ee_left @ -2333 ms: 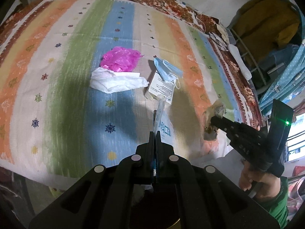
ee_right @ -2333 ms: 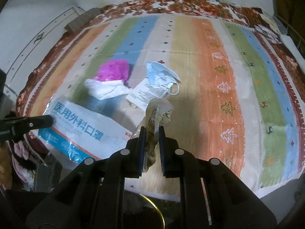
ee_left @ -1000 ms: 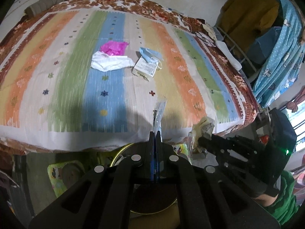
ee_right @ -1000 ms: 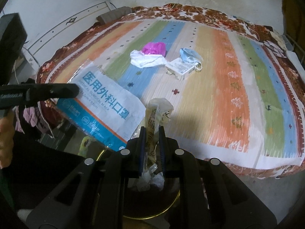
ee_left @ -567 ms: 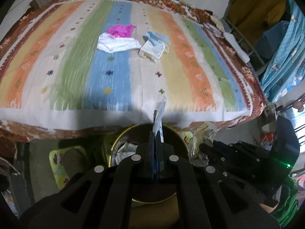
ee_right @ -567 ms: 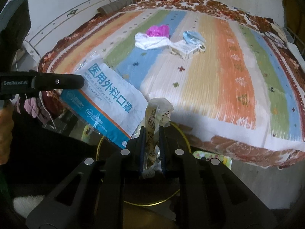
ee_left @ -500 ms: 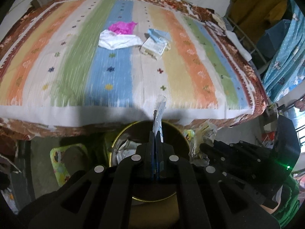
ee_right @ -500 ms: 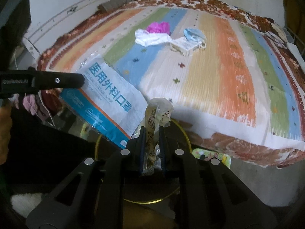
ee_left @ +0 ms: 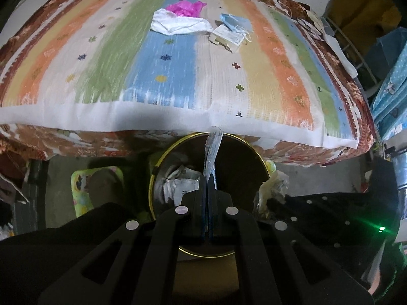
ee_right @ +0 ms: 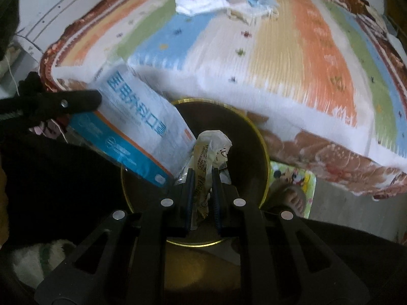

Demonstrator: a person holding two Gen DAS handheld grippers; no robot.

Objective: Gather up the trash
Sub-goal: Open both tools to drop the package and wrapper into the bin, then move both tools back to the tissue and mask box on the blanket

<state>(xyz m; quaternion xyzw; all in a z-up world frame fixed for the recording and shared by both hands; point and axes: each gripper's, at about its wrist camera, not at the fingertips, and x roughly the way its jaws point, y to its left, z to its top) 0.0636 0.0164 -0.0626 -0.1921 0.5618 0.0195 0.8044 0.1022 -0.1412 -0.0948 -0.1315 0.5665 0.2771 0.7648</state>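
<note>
In the left wrist view my left gripper (ee_left: 208, 178) is shut on a blue-and-white mask package (ee_left: 212, 152), seen edge-on and hanging over the gold-rimmed bin (ee_left: 193, 134). The right wrist view shows that package (ee_right: 137, 117) flat, with its corner dipping into the bin (ee_right: 198, 99). My right gripper (ee_right: 202, 175) is shut on a crumpled clear wrapper (ee_right: 211, 150) above the bin's mouth. On the bed lie a pink bag (ee_left: 187, 7), a white bag (ee_left: 178, 25), a blue face mask (ee_left: 235, 21) and a small packet (ee_left: 227, 35).
The bin stands on the floor against the front edge of the bed, which has a striped blanket (ee_left: 254, 81). Crumpled paper lies inside the bin. A foot in a colourful slipper (ee_right: 292, 195) is beside it. Blue fabric and a rack (ee_left: 356, 50) stand at the right.
Both grippers have drawn back from the bed and sunk toward the bin, which now fills the lower middle of both views. Each still holds its piece of trash.
</note>
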